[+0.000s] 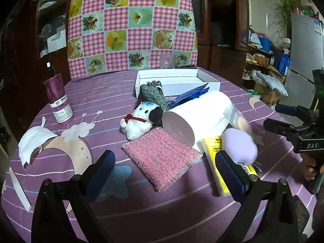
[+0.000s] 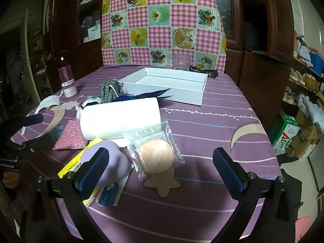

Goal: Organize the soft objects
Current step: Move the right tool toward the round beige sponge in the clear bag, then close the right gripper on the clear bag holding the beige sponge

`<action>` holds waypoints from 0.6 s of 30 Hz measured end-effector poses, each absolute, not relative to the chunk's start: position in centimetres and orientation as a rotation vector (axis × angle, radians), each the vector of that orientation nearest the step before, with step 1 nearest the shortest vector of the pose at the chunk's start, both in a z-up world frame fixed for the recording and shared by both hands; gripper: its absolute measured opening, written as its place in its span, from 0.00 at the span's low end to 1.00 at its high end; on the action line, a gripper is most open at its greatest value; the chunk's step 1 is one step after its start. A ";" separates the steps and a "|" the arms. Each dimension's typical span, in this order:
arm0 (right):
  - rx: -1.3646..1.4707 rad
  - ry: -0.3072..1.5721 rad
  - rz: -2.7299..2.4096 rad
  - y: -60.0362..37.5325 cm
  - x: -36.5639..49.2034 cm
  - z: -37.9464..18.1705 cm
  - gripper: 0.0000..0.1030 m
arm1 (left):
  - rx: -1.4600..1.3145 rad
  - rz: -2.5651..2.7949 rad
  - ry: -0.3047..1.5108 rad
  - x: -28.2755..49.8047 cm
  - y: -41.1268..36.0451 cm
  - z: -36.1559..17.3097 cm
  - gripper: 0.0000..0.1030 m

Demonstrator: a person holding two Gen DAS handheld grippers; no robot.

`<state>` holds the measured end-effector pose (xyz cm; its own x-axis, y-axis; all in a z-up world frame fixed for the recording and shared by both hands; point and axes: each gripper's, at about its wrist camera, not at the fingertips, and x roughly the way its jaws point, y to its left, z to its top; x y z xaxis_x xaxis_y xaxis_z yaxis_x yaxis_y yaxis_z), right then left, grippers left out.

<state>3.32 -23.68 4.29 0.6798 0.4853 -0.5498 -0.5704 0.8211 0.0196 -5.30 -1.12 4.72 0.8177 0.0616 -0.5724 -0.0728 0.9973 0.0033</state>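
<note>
A pink scouring pad (image 1: 161, 158) lies on the purple cloth just ahead of my open, empty left gripper (image 1: 164, 172). Behind it are a plush dog (image 1: 139, 119), a plaid cloth (image 1: 154, 94), a white paper roll (image 1: 199, 116) and a lilac sponge (image 1: 241, 145). A white box (image 1: 176, 81) stands at the back. My right gripper (image 2: 162, 168) is open and empty, over a bagged peach puff (image 2: 156, 155). The lilac sponge (image 2: 113, 164) touches its left finger. The roll (image 2: 121, 117), pad (image 2: 69, 135) and box (image 2: 168, 85) show too.
A purple bottle (image 1: 57, 99) and a white face mask (image 1: 34, 141) sit at the left. A yellow package (image 1: 220, 158) lies under the sponge. A patterned chair back (image 1: 131, 24) stands behind the table. Boxes and shelves (image 2: 299, 121) crowd the floor at the right.
</note>
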 end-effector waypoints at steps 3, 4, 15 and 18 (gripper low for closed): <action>-0.157 0.552 0.617 -23.7 2.9 4.5 0.99 | -0.022 0.070 0.609 -5.3 -1.1 4.7 0.97; -0.157 0.550 0.623 -23.7 2.9 4.5 0.99 | -0.023 0.067 0.610 -5.3 -1.1 4.7 0.97; -0.157 0.610 0.587 -23.7 3.3 5.5 0.87 | -0.131 0.065 0.595 -5.3 0.4 4.9 0.97; -0.081 0.686 0.634 -24.5 4.2 6.9 0.87 | -0.249 0.091 0.558 -5.9 1.3 5.7 0.97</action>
<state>4.17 -24.48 6.91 0.5945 0.5195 -0.6137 -0.5712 0.8101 0.1324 -5.89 1.30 5.74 0.8451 0.0185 -0.5343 -0.1529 0.9660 -0.2084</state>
